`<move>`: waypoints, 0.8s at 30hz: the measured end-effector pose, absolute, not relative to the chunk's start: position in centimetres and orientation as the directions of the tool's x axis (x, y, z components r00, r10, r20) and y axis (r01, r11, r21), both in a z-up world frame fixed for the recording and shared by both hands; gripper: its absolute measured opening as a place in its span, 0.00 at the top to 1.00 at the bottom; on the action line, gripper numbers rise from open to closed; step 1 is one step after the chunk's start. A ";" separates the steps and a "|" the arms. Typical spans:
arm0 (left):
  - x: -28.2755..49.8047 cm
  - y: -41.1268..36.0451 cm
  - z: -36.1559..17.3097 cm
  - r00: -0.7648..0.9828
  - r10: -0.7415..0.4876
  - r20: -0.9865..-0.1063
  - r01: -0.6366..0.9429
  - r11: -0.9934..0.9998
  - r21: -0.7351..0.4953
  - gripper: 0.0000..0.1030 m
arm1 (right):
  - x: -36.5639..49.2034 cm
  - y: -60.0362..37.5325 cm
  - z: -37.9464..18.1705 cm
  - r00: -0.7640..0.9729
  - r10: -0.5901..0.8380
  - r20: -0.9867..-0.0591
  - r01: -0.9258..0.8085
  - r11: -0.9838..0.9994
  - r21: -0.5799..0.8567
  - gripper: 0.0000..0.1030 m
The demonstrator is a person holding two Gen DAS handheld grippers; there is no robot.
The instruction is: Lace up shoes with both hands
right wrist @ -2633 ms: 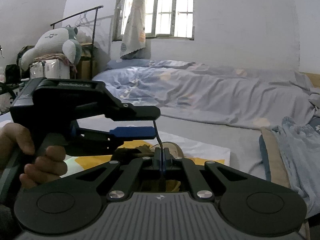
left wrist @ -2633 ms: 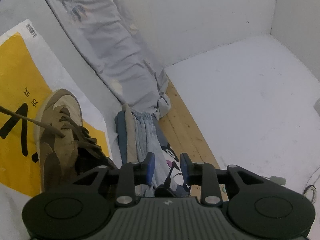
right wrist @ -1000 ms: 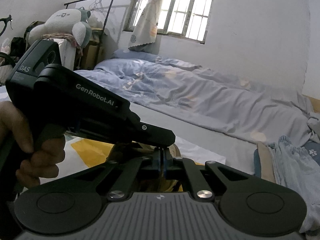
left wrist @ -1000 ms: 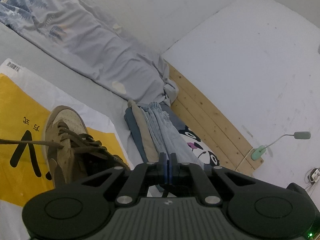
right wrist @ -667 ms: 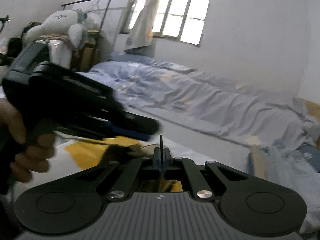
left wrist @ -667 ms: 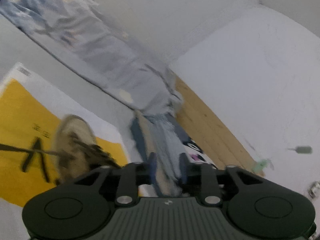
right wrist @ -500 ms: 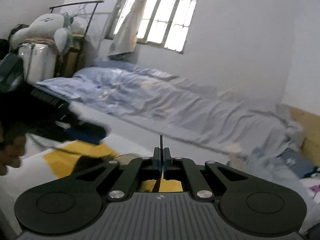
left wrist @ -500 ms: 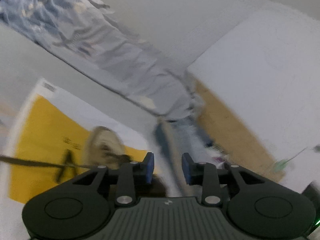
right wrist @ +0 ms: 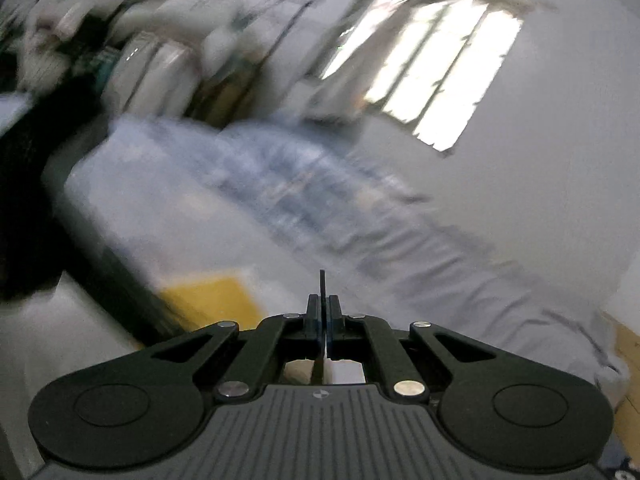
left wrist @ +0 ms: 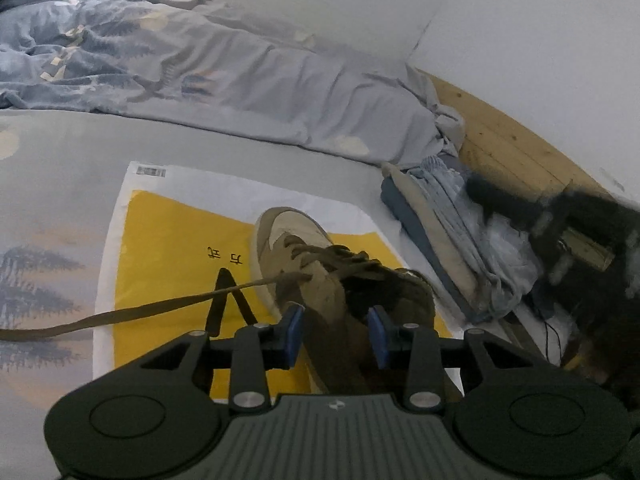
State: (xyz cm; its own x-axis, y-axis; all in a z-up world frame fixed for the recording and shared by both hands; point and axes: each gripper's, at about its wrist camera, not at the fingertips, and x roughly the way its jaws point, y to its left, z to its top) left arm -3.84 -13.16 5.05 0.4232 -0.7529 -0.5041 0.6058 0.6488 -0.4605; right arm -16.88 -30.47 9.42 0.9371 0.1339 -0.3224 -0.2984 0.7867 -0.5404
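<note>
Shoe (left wrist: pixel 320 276), a tan suede sneaker, sits on a yellow-and-white plastic bag (left wrist: pixel 168 248) spread over the bed (left wrist: pixel 60 152). One brown lace (left wrist: pixel 132 312) runs taut from its eyelets off to the left. The left tool (left wrist: pixel 334 334) hovers over the heel, jaws opening, pads clear of the shoe. The right tool (right wrist: pixel 323 312) is clamped on a thin dark lace tip (right wrist: pixel 322 284) standing upright between its pads.
</note>
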 end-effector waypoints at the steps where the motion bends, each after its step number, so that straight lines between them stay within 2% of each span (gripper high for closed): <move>1: -3.7 -13.0 5.0 0.425 -0.757 -0.497 0.605 0.646 -0.466 0.69 | -16.7 -30.2 8.8 0.926 0.138 -0.352 -0.324 0.769 -0.551 0.99; 6: -3.1 -12.4 4.5 0.414 -0.779 -0.471 0.594 0.623 -0.509 0.70 | -16.0 -28.9 6.4 0.878 0.140 -0.458 -0.420 0.686 -0.595 0.99; 8: -2.9 -12.3 4.3 0.406 -0.785 -0.469 0.590 0.617 -0.521 0.83 | -15.6 -28.3 5.5 0.860 0.131 -0.492 -0.453 0.639 -0.622 0.99; 12: -2.6 -11.8 3.8 0.386 -0.808 -0.446 0.578 0.588 -0.566 0.90 | -14.8 -27.9 4.2 0.833 0.103 -0.544 -0.491 0.590 -0.640 0.99; 19: -1.2 -10.2 2.1 0.331 -0.862 -0.383 0.474 0.503 -0.723 0.91 | -13.9 -27.8 3.0 0.802 0.089 -0.590 -0.525 0.575 -0.627 0.99; 24: -0.9 -9.5 1.4 0.325 -0.876 -0.357 0.442 0.474 -0.762 0.90 | -13.2 -27.9 3.3 0.795 0.101 -0.598 -0.534 0.585 -0.611 0.99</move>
State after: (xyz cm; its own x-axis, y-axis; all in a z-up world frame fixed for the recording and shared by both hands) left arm -0.93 -9.51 1.38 0.3246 -0.8761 -0.3566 0.4419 0.4737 -0.7618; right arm -13.15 -27.87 3.32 0.7951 0.1014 -0.5979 -0.5338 0.5849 -0.6107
